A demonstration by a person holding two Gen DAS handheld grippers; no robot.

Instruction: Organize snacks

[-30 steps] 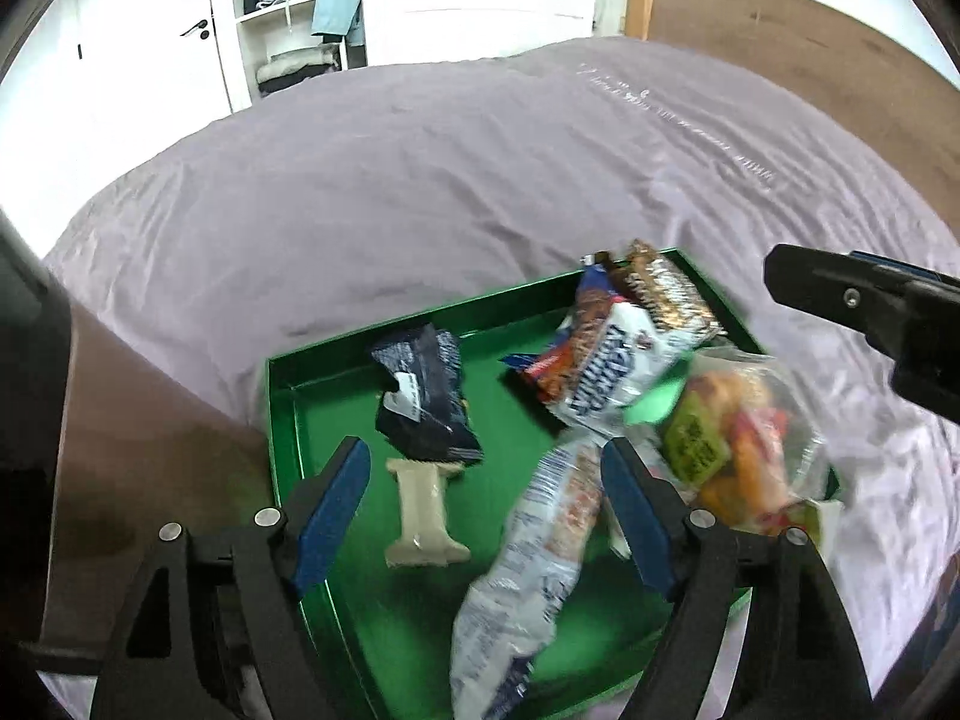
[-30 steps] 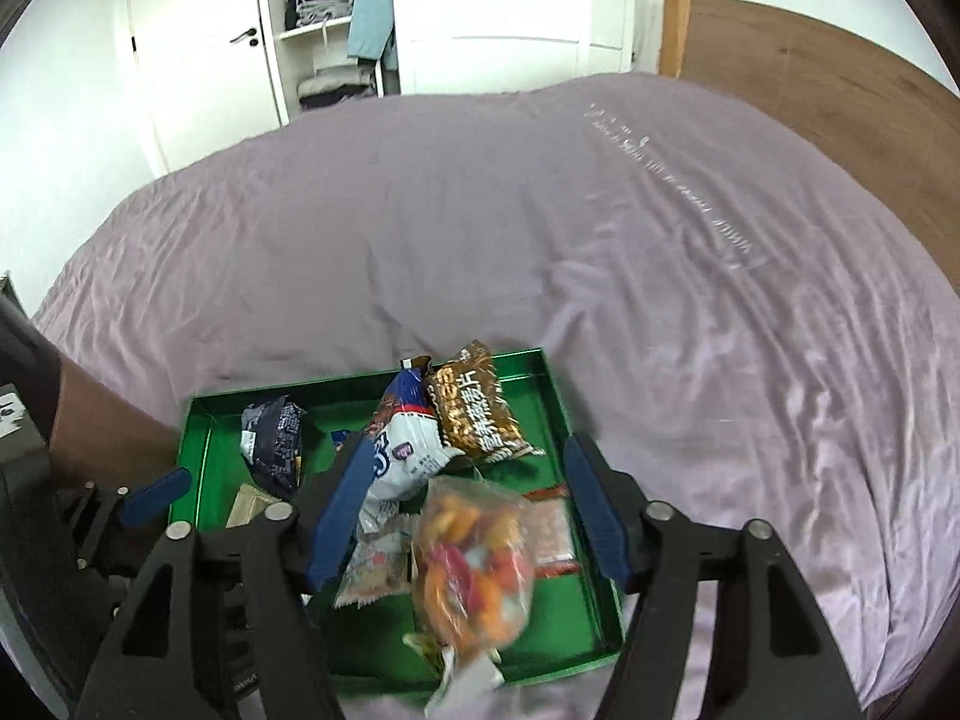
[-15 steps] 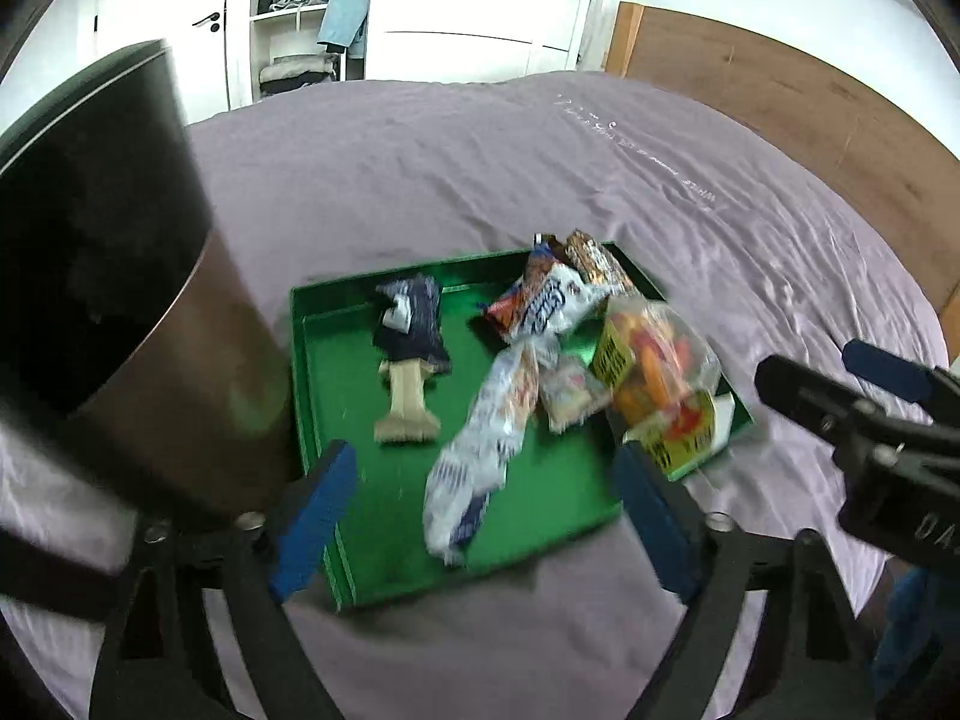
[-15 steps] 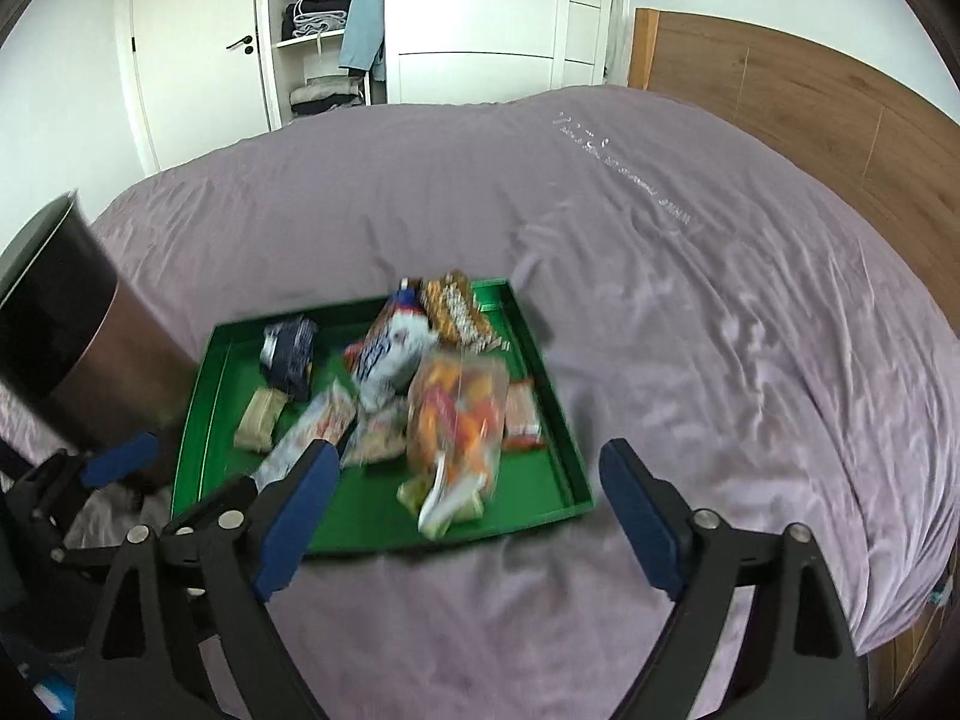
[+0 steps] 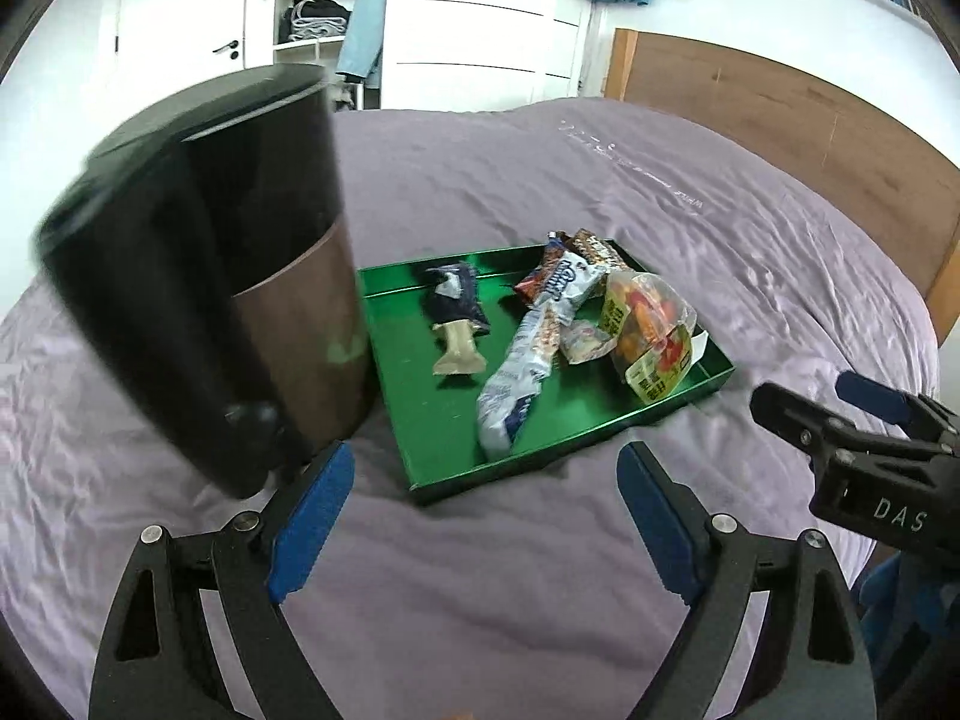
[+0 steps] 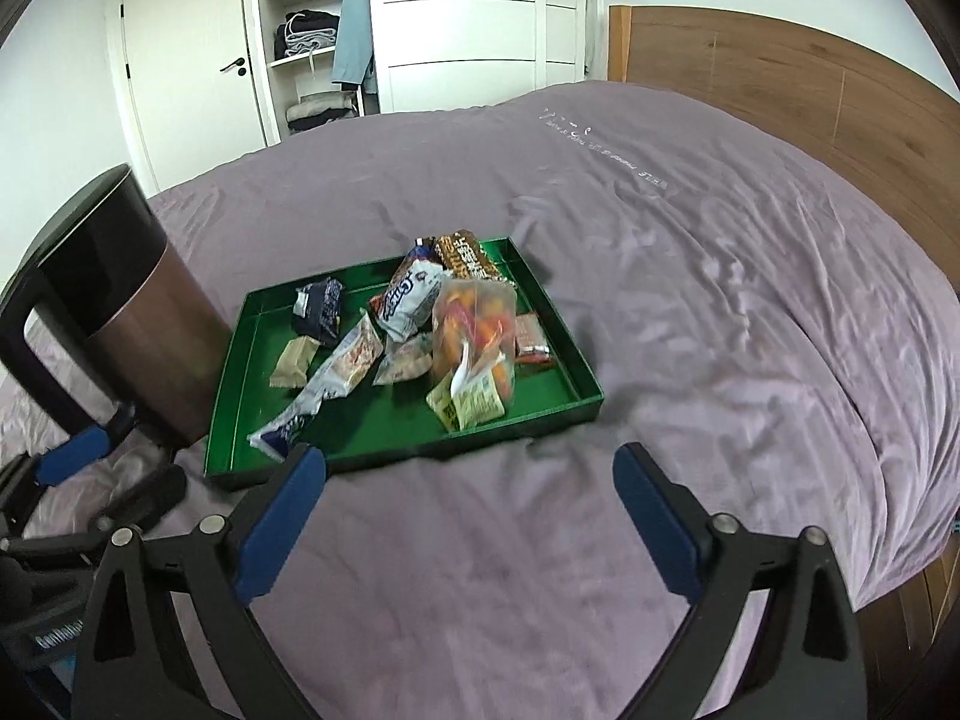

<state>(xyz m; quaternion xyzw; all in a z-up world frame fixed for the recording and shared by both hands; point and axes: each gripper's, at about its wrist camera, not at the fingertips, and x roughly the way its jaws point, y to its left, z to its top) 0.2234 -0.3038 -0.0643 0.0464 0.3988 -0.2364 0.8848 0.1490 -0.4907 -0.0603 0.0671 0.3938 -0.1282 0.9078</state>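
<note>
A green tray [image 5: 444,414] [image 6: 258,360] lies on the purple bed and holds several snack packets: a clear bag of orange sweets [image 5: 651,318] [image 6: 477,324], a long white packet [image 5: 519,378] [image 6: 327,378], a dark blue packet [image 5: 453,300] [image 6: 318,309], a beige bar [image 5: 459,351] [image 6: 294,360], a white-blue packet [image 6: 411,297] and a brown packet [image 6: 468,255]. My left gripper [image 5: 483,516] is open and empty, hovering over the bed short of the tray's near edge. My right gripper [image 6: 468,516] is open and empty, also short of the tray; it shows at the right of the left wrist view [image 5: 840,426].
A tall black and brown bin [image 5: 228,294] [image 6: 126,312] stands against the tray's left side. The purple bedspread [image 6: 690,276] spreads all round. A wooden headboard [image 6: 780,96] is at the right, a white wardrobe [image 6: 456,24] at the back.
Both grippers have pulled back and up from over the tray, so the whole tray and the bin now show. The snacks lie as before.
</note>
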